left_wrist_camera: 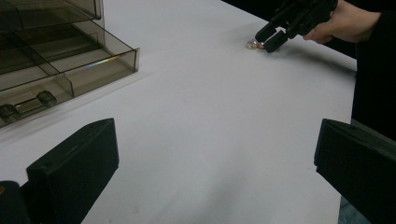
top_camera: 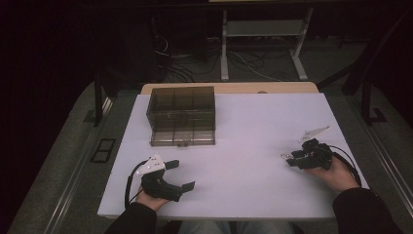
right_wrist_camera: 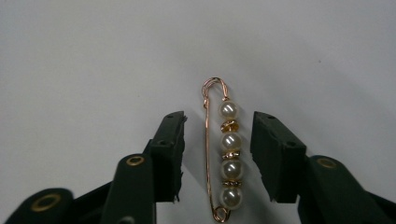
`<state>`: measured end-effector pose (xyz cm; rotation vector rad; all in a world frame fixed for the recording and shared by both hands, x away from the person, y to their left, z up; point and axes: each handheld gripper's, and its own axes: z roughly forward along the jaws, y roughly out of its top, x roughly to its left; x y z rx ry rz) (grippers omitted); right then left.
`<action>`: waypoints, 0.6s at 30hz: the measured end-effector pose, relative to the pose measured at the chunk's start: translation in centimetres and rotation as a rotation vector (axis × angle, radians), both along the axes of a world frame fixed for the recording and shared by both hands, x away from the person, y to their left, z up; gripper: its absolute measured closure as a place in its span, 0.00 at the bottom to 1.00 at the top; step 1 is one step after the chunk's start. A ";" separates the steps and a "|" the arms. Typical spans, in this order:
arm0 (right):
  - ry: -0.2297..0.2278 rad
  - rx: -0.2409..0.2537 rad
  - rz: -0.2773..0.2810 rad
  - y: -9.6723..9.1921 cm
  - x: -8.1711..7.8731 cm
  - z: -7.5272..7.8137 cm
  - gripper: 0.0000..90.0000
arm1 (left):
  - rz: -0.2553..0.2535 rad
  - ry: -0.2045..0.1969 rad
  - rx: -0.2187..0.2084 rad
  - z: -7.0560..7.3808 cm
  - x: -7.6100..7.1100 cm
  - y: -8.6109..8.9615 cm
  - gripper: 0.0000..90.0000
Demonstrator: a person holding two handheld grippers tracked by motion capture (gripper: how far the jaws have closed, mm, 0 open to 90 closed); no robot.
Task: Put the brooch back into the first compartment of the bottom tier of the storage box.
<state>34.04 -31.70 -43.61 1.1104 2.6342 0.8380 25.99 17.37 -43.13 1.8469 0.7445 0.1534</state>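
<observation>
Two grippers rest low over the white table [top_camera: 253,126], one in each of the person's hands at the near edge. The left gripper [top_camera: 181,175] sits idle at the near left, jaws spread wide with nothing between them, bare tabletop ahead of it. The right gripper [right_wrist_camera: 218,158], at the near right, straddles a gold pin strung with four pearls [right_wrist_camera: 225,154], which lies flat on the table and runs lengthwise down the gap. Jaws part-closed: a sliver of table shows on either side of the pin, so the pads do not yet press on it. From the left gripper view the pin shows as a small pale bead cluster [left_wrist_camera: 252,45] at the right gripper's tips. Step in hand, as judged: the pick-up of the pin, closing phase. Next move calls for finishing the squeeze squarely across beads and wire, then a straight lift; the pearls are round and could roll or slip out. Farther off, at the far left, stands a smoked clear plastic organizer box [top_camera: 181,116] with divided compartments, well apart from the pin.
</observation>
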 end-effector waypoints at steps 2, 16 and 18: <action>-0.004 -0.013 -0.001 0.1 0.0 0.0 0.66 | -0.001 -0.001 0.001 0.0 0.0 0.0 0.00; -0.021 -0.059 0.009 0.6 -0.2 0.0 0.78 | 0.001 -0.001 0.001 0.0 0.0 0.0 0.00; -0.018 -0.057 0.008 0.6 -0.2 0.0 0.78 | 0.001 -0.001 0.001 0.0 0.0 0.0 0.00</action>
